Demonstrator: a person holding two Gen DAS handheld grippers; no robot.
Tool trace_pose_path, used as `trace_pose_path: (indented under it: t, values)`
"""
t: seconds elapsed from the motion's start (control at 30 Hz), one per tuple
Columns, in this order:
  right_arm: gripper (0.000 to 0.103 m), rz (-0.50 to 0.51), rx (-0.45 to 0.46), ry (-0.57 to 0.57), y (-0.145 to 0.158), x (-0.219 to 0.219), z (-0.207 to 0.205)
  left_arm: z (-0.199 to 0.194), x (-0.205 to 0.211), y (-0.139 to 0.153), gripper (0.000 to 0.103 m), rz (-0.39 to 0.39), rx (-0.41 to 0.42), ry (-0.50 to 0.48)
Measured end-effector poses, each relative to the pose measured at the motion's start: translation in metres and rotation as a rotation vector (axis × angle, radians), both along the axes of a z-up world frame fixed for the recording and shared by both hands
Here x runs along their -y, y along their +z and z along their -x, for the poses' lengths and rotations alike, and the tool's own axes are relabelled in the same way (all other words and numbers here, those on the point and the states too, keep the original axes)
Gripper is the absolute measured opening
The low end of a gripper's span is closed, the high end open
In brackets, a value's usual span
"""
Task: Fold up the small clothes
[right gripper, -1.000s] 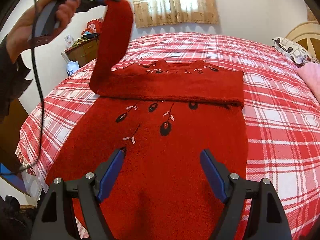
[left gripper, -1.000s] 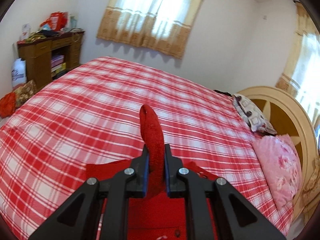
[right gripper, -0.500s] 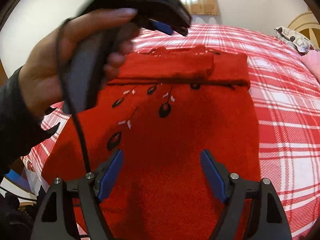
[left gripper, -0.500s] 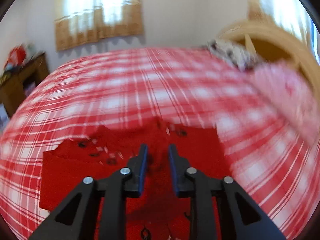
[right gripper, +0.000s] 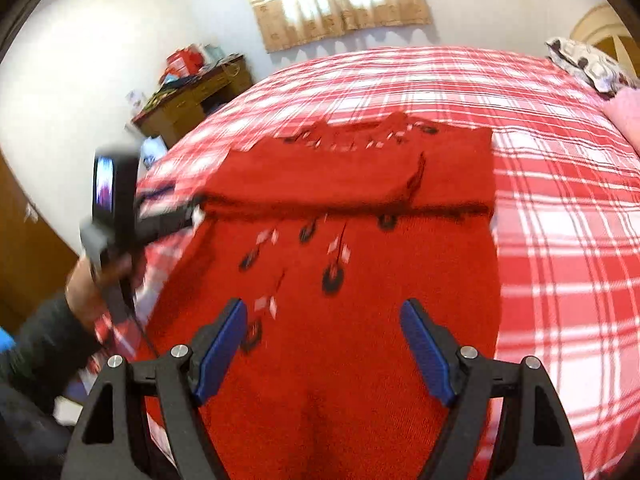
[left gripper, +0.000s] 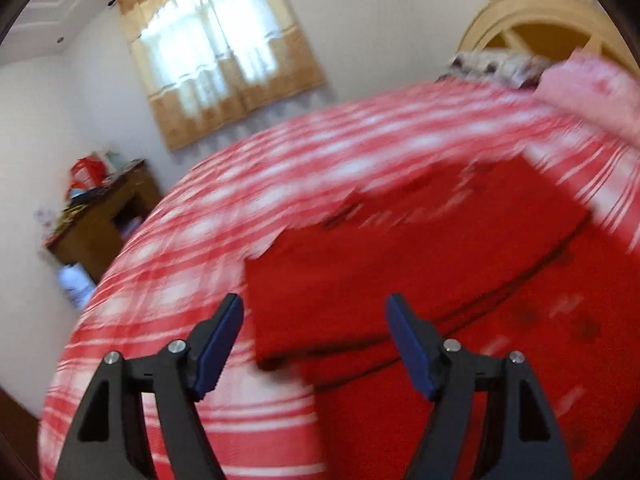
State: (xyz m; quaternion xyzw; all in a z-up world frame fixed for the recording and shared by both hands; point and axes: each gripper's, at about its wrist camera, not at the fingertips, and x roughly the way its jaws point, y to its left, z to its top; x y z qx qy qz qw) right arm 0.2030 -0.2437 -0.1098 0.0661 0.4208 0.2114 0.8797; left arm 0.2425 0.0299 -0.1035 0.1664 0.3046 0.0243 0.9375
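A red checked bedspread (right gripper: 560, 200) was seen covering the bed, and a red sweater (right gripper: 340, 340) lay flat on it, its top part folded over. The left gripper (left gripper: 314, 344) was seen opening with nothing between its fingers. The right gripper (right gripper: 324, 348) was held released above the sweater, grasping nothing.

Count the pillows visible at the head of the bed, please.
2. A patterned grey-and-white pillow lies at the far right by the headboard; a pink pillow sits just nearer, at the frame's right edge. Others may be hidden beyond the edge.
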Motion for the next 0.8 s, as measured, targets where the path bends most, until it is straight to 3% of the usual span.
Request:
trace_pose_path:
  t: [0.13,0.23,0.3,0.37,0.53,0.67,0.73,0.8]
  values:
    - [0.078,0.029,-0.032,-0.063,0.002,0.000,-0.046,-0.014,-0.040,-0.022,0.077,0.110,-0.074,0.073]
    - [0.069,0.032,-0.091,-0.097,-0.006,-0.001,-0.076,-0.023,-0.051,-0.032,0.077,0.199,-0.123,0.087]
    - [0.051,0.054,-0.110,-0.122,-0.012,-0.004,-0.092,-0.030,-0.056,-0.037,0.080,0.244,-0.140,0.110]
    - [0.050,0.086,-0.105,-0.135,-0.018,-0.003,-0.106,-0.032,-0.056,-0.041,0.081,0.273,-0.152,0.116]
    - [0.044,0.096,-0.141,-0.161,-0.037,-0.008,-0.140,-0.031,-0.066,-0.050,0.095,0.283,-0.171,0.160]
    - [0.025,0.190,-0.167,-0.161,-0.055,-0.021,-0.152,-0.027,-0.073,-0.053,0.098,0.317,-0.180,0.171]
    - [0.011,0.218,-0.134,-0.139,-0.053,-0.028,-0.152,-0.027,-0.074,-0.053,0.098,0.324,-0.182,0.168]
    - [0.009,0.236,-0.078,-0.147,-0.039,-0.028,-0.146,-0.027,-0.075,-0.054,0.099,0.330,-0.183,0.167]
